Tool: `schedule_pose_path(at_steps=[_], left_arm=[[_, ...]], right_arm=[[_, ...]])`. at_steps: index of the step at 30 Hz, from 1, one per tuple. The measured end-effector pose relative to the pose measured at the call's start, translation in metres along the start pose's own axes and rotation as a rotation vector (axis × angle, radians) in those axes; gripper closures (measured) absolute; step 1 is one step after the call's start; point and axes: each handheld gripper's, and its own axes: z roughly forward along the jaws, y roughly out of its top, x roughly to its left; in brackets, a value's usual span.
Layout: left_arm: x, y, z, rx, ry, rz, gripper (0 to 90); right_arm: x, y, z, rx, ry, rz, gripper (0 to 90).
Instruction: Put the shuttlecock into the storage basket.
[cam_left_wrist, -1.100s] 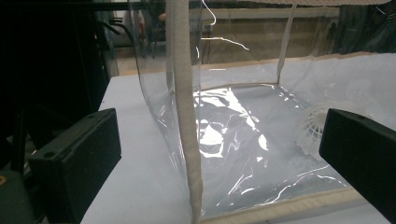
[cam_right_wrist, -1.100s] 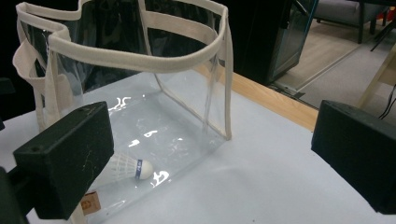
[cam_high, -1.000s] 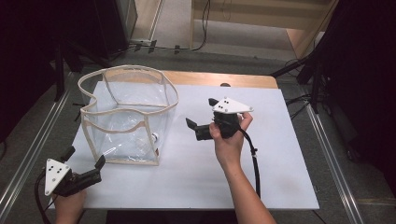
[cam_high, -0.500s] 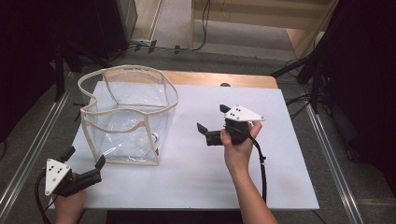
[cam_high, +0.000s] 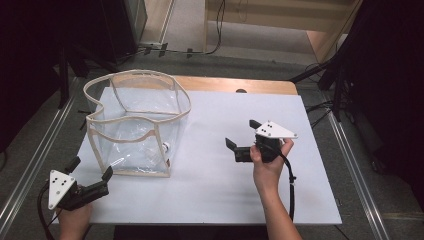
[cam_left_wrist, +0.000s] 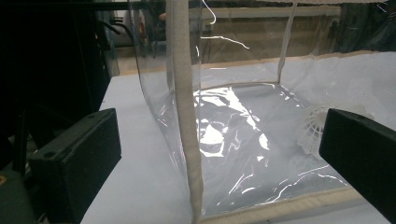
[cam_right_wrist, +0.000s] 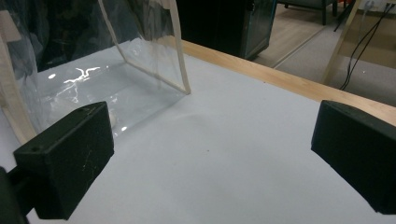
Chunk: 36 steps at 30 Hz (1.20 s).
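A clear plastic bag (cam_high: 135, 125) with beige trim stands open-topped on the left of the white table (cam_high: 220, 195). A small white meshed object (cam_high: 165, 147) lies inside it near the front right corner, and appears through the plastic in the left gripper view (cam_left_wrist: 310, 133). My left gripper (cam_high: 90, 168) is open at the table's front left corner, just short of the bag. In its own view, the bag's beige corner seam (cam_left_wrist: 184, 116) stands ahead between the open jaws of the left gripper (cam_left_wrist: 217, 158). My right gripper (cam_high: 242, 134) is open and empty, right of the bag and apart from it. The right gripper (cam_right_wrist: 210, 158) faces the bag (cam_right_wrist: 93, 60).
A wooden strip (cam_high: 235, 84) runs along the table's far edge. Metal rails (cam_high: 357, 170) flank the table on both sides. Cables (cam_high: 215, 30) and dark stand legs lie on the floor beyond. The right gripper's cable (cam_high: 291, 185) trails along the forearm.
My right gripper has moved right and back toward the person, away from the bag. The left gripper and the bag have stayed put.
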Motion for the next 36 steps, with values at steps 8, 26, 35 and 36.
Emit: schedule_pose_path(at_steps=[8, 26, 35, 36], left_arm=[[0.000, 0.000, 0.000, 0.000, 0.001, 0.001, 0.0], [-0.002, 0.000, 0.000, 0.001, 0.002, 0.009, 0.0], [-0.002, 0.000, 0.000, 0.000, 0.002, 0.011, 0.0], [-0.002, 0.000, 0.000, 0.000, 0.003, 0.010, 0.0]], right_arm=[[-0.007, -0.015, -0.010, 0.007, -0.019, 0.021, 0.0], [-0.023, -0.041, -0.032, 0.021, -0.068, 0.047, 0.0], [-0.029, -0.051, -0.041, 0.033, -0.082, 0.050, 0.0], [-0.030, -0.053, -0.044, 0.035, -0.088, 0.055, 0.0]])
